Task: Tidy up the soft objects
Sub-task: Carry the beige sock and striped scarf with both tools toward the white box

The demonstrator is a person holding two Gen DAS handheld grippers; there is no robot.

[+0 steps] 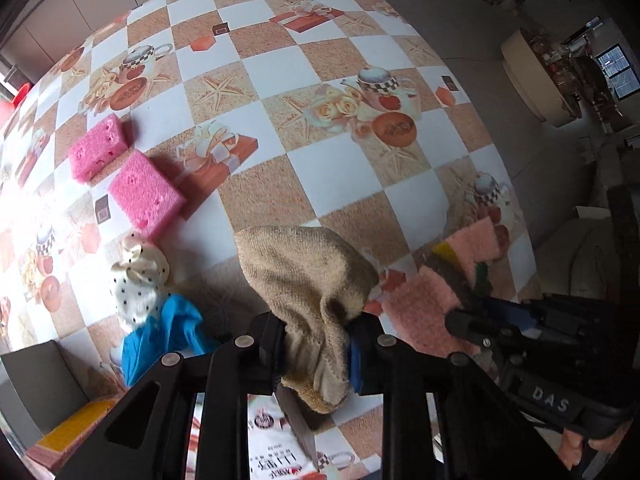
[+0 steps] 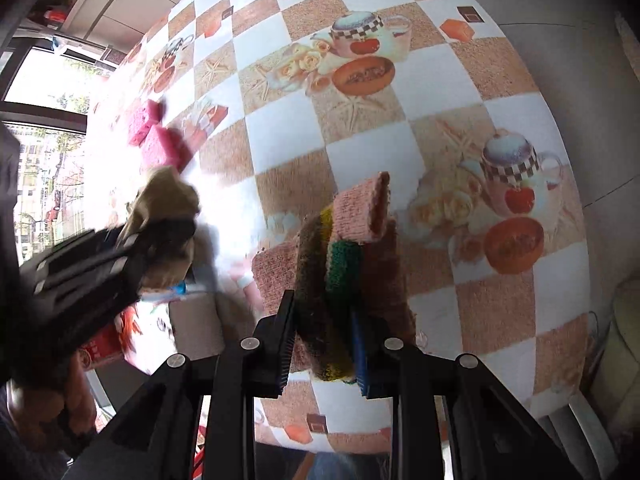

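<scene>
I see the checked worktop (image 1: 256, 128) first. My left tongs (image 1: 316, 344) pinch the tan knit cloth (image 1: 308, 276), lifted up. My right tongs (image 2: 324, 340) pinch a scrub sponge (image 2: 332, 280). Next I think both go with their own kind, like the pink sponges (image 1: 120, 172).

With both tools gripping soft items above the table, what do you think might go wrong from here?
1. The left tool pinches only one end of the tan cloth, so it may slip free.
2. The right tool holds the scouring pad among the pink cloths, which might be dragged along.
</scene>
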